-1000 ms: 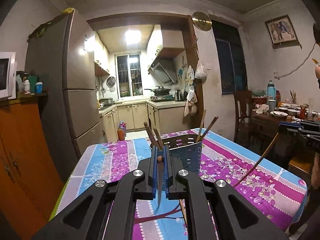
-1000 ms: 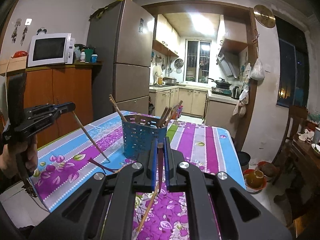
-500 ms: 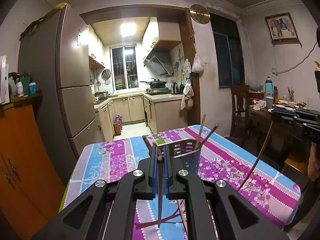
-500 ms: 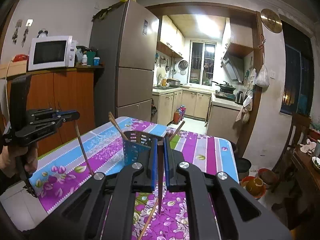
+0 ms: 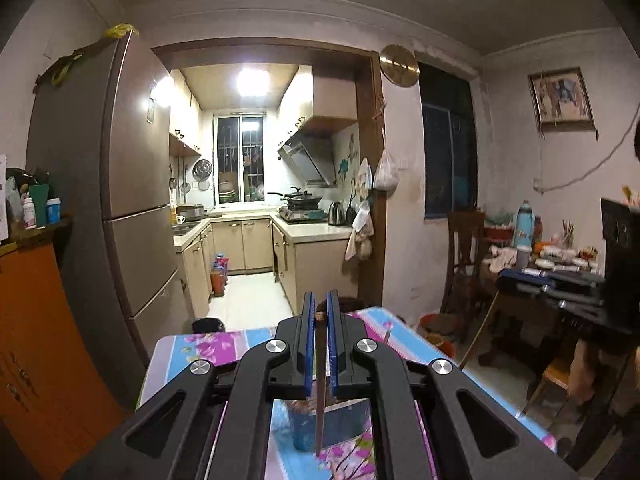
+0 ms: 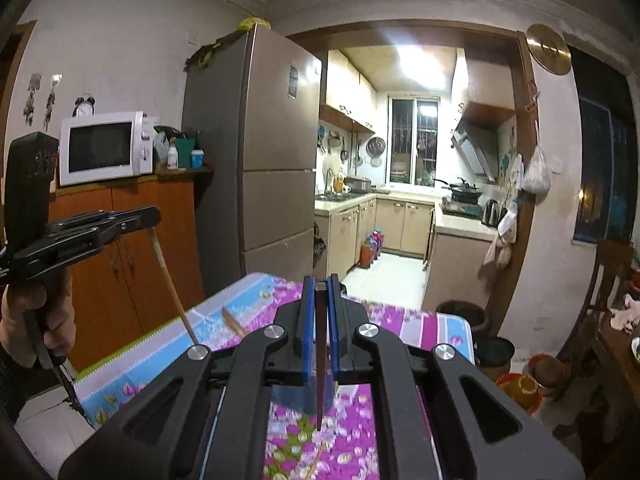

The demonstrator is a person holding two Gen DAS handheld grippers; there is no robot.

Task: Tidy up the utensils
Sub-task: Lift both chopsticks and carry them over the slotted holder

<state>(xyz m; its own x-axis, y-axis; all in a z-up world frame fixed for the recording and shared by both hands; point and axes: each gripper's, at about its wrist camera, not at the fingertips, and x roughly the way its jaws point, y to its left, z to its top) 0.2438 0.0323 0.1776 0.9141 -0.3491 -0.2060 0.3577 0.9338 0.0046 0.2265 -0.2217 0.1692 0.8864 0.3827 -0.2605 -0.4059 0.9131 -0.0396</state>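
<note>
My left gripper (image 5: 319, 312) is shut on a brown chopstick (image 5: 319, 404) that hangs down between the blue pads. It is held high above the blue utensil basket (image 5: 332, 424), which shows below the jaws. My right gripper (image 6: 320, 286) is shut on a dark chopstick (image 6: 320, 380) that points down over the basket (image 6: 302, 394). The left gripper also shows in the right wrist view (image 6: 154, 216) with its chopstick (image 6: 172, 284). The right gripper shows in the left wrist view (image 5: 502, 282) with its chopstick (image 5: 478, 330). A chopstick tip (image 6: 232, 322) sticks out of the basket.
The table has a floral cloth (image 5: 192, 346), also in the right wrist view (image 6: 420, 322). An orange cabinet (image 6: 128, 248) and a fridge (image 6: 272, 160) stand to the left. A dining table (image 5: 560, 264) with dishes and a chair (image 5: 464, 256) stand to the right.
Both grippers have risen and tilted up, each with its chopstick. The basket has dropped low in both views and is mostly hidden under the jaws.
</note>
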